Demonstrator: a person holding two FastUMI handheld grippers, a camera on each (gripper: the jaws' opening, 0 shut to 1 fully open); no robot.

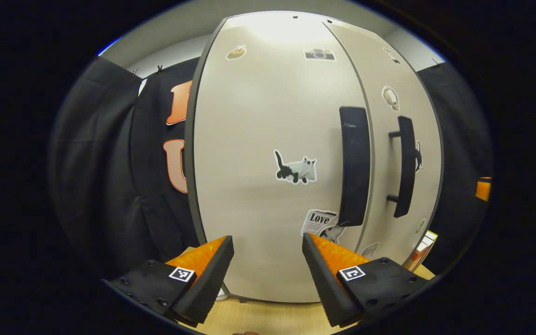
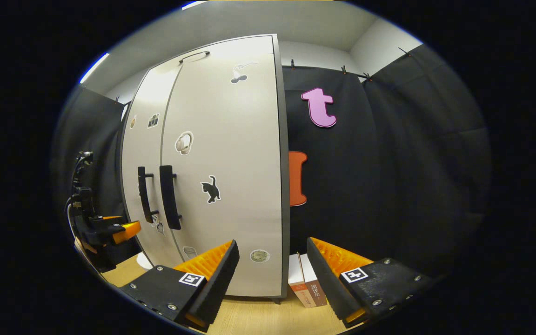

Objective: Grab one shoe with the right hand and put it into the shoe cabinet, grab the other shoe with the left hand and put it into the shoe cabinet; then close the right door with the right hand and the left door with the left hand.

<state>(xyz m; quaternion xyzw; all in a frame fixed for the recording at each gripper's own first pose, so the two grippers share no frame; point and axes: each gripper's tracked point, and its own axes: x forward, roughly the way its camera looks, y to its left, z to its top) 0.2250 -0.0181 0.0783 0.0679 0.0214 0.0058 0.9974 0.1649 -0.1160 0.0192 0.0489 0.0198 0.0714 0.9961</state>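
A pale shoe cabinet stands with both doors shut, its shoes hidden. In the left gripper view the left door [image 1: 268,153] is straight ahead, with a black handle [image 1: 354,165] at its right edge and the right door's handle [image 1: 405,167] beside it. My left gripper [image 1: 268,260] is open, close to the left door, nothing between its fingers. In the right gripper view the right door [image 2: 231,177] and both handles [image 2: 168,197] lie ahead to the left. My right gripper [image 2: 272,265] is open and empty. The left gripper [image 2: 110,230] shows far left.
The cabinet stands on a light wooden surface [image 2: 258,318]. Two books [image 2: 306,281] lean beside its right side, also visible as the books [image 1: 422,249] in the left gripper view. Black cloth walls surround the cabinet on both sides.
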